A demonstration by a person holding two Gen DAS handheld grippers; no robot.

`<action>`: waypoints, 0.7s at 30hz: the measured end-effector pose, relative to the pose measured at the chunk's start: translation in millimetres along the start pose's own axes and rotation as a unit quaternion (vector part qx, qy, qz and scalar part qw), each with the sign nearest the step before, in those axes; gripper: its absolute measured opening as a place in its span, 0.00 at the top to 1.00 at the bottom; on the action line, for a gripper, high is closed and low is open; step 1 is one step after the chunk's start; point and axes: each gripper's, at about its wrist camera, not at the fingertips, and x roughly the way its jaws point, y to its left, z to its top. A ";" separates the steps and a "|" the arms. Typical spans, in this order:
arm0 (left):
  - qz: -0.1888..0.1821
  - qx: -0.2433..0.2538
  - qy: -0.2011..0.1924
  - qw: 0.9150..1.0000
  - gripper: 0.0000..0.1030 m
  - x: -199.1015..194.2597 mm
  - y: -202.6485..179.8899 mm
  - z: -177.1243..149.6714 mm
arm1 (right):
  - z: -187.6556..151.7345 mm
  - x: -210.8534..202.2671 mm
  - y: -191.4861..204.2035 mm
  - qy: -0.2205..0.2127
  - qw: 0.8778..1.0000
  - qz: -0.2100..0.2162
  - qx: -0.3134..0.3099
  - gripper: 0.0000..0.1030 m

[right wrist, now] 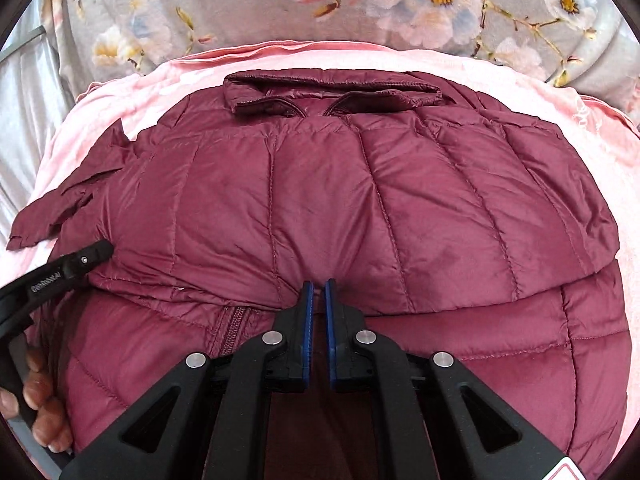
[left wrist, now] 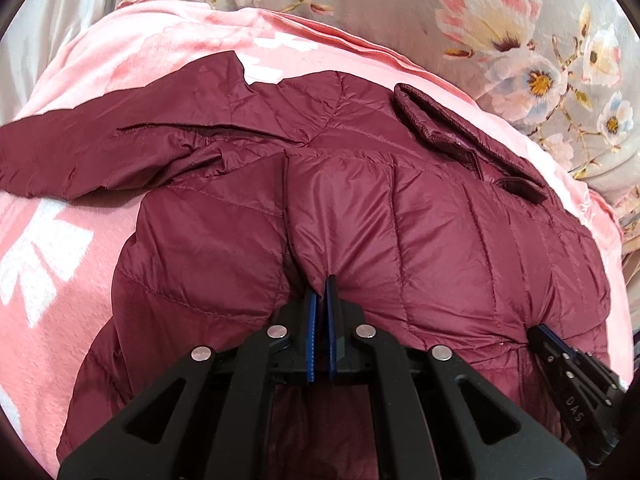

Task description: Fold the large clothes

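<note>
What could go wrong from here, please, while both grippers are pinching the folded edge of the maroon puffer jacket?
1. The left gripper and right gripper each pinch only a thin bit of the slick maroon puffer jacket; the fabric may slip out when pulled.
2. The sleeve trails loose onto the pink blanket and could drag or bunch, spoiling the fold.
3. The puffy fold may spring back open once released.

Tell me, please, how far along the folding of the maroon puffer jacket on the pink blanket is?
Partly done. One side of the jacket is already folded across the body, collar at the far end. In hand: the left gripper and right gripper pinch the near folded edge. Left: one sleeve lies spread on the pink blanket, and the lengthwise fold remains.
</note>
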 end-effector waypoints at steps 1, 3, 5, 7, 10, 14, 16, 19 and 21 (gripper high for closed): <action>-0.004 -0.006 0.000 1.000 0.94 -2.5 2.5 0.3 | 0.6 -0.2 -0.3 0.000 1.000 0.000 0.000 0.97; -0.016 -0.033 -0.005 0.999 0.83 -19.2 19.0 2.2 | 0.9 -4.6 -1.0 -0.005 1.000 0.001 0.000 0.97; -0.022 -0.061 -0.028 0.998 0.67 -44.9 46.4 7.8 | -0.5 -15.8 1.0 -0.021 1.000 0.001 -0.002 0.96; 0.002 -0.084 -0.066 0.994 0.48 -72.6 83.6 17.5 | -3.0 -30.4 6.2 -0.037 0.999 0.005 -0.007 0.96; 0.053 -0.134 -0.101 0.984 0.41 -98.4 149.5 34.4 | -6.8 -48.9 17.9 -0.052 0.998 0.019 -0.011 0.96; 0.091 -0.229 -0.105 0.963 0.41 -105.5 239.2 51.7 | -4.5 -52.4 38.6 -0.048 0.998 0.036 -0.014 0.96; 0.100 -0.276 -0.105 0.950 0.41 -104.7 278.7 55.6 | -2.1 -47.7 52.6 -0.047 0.998 0.033 -0.022 0.96; 0.115 -0.314 -0.110 0.936 0.41 -101.3 318.3 59.0 | -3.6 -38.6 63.0 -0.040 0.998 0.030 -0.026 0.96; 0.127 -0.325 -0.109 0.931 0.41 -96.4 337.9 60.5 | -8.1 -34.2 66.0 -0.036 0.999 0.026 -0.028 0.96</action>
